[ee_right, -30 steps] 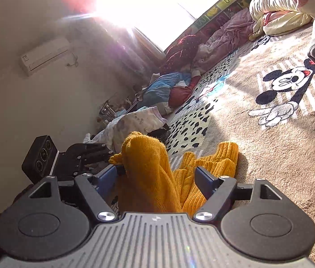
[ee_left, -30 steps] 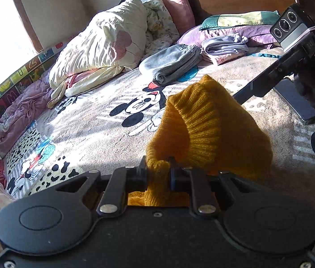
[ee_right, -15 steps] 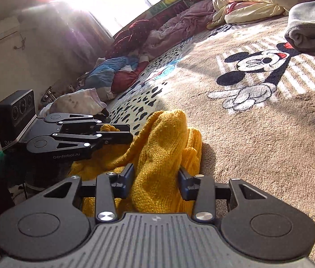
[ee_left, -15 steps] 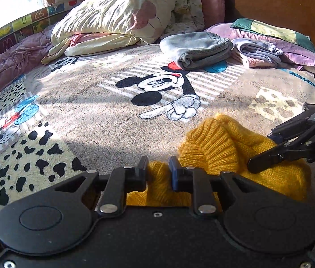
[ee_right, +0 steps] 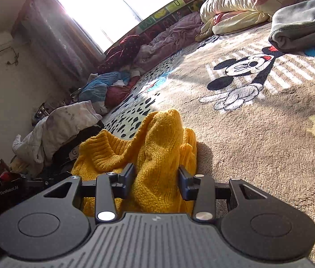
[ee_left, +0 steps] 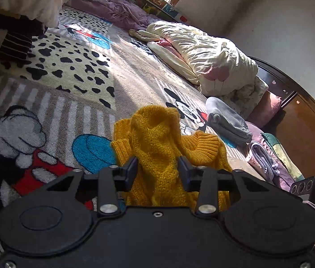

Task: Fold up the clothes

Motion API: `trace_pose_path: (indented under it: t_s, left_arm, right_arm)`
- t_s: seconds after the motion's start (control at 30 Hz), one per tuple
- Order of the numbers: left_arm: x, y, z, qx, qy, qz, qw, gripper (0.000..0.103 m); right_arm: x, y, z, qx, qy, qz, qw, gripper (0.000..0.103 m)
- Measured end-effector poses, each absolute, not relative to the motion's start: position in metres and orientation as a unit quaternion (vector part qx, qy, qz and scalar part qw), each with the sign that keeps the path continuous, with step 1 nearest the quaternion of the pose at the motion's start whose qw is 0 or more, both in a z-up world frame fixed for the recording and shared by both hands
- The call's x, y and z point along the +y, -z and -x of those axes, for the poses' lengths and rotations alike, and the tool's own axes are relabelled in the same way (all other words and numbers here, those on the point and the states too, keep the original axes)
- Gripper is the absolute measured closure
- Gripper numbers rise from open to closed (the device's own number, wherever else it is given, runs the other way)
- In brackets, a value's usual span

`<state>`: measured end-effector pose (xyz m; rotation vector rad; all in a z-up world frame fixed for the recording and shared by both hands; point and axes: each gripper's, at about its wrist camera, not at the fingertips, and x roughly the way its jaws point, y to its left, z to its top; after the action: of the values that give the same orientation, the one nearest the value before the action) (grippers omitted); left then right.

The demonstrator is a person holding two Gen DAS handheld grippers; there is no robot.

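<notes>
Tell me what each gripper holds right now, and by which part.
Nothing is firmly held. Both the left gripper and right gripper stand open around bunched folds of the yellow sweater, which lies on the blanket.

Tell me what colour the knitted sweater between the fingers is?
Mustard yellow. The sweater shows best in the right wrist view.

The left gripper (ee_left: 157,170) sits low and points forward, tipped a little to one side. Its two fingers (ee_left: 131,172) stand apart with a wide gap, and yellow knit fills that gap. The right gripper (ee_right: 156,179) sits low too, with its fingers (ee_right: 185,184) spread apart the same way around the knit. Its camera shows the left gripper's side at the far left edge
</notes>
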<state>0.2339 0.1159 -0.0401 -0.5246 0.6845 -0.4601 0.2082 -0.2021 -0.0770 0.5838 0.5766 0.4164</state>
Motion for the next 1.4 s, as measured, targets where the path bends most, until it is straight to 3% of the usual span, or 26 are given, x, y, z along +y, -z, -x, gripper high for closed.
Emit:
trace_pose_path:
  t_s: [0.07,0.3,0.33,0.4,0.5,0.63,0.8,1.0,1.17,1.4]
  left_arm:
    - [0.116,0.035,-0.24,0.317,0.216,0.275,0.881,0.091]
    - [0.127,0.039,-0.264,0.328,0.191,0.299,0.876,0.091]
    - [0.128,0.054,-0.267,0.346,0.189,0.307,0.866,0.09]
    - [0.131,0.066,-0.267,0.354,0.184,0.316,0.861,0.079]
    - [0.132,0.059,-0.263,0.352,0.183,0.306,0.866,0.076]
    - [0.134,0.032,-0.238,0.298,0.158,0.256,0.906,0.063]
    - [0.122,0.009,-0.207,0.221,0.176,0.173,0.943,0.062]
    - [0.089,0.018,-0.242,0.225,0.224,0.112,0.942,0.06]
    - [0.068,0.065,-0.271,0.279,0.234,0.042,0.93,0.058]
    - [0.067,0.071,-0.271,0.284,0.228,0.044,0.93,0.058]
  right_arm:
    - [-0.203,0.075,-0.207,0.273,-0.208,-0.281,0.896,0.066]
    - [-0.203,0.068,-0.233,0.272,-0.22,-0.269,0.897,0.072]
    - [-0.202,0.074,-0.238,0.281,-0.218,-0.27,0.895,0.072]
    - [-0.2,0.085,-0.249,0.299,-0.213,-0.27,0.89,0.072]
    - [-0.199,0.086,-0.247,0.303,-0.209,-0.263,0.892,0.071]
    - [-0.2,0.073,-0.234,0.29,-0.193,-0.246,0.904,0.067]
    - [-0.184,0.035,-0.199,0.212,-0.181,-0.146,0.949,0.063]
    - [-0.137,0.03,-0.194,0.194,-0.235,-0.016,0.952,0.062]
    - [-0.136,0.058,-0.207,0.239,-0.217,-0.021,0.946,0.059]
    - [-0.141,0.076,-0.21,0.234,-0.212,-0.04,0.948,0.056]
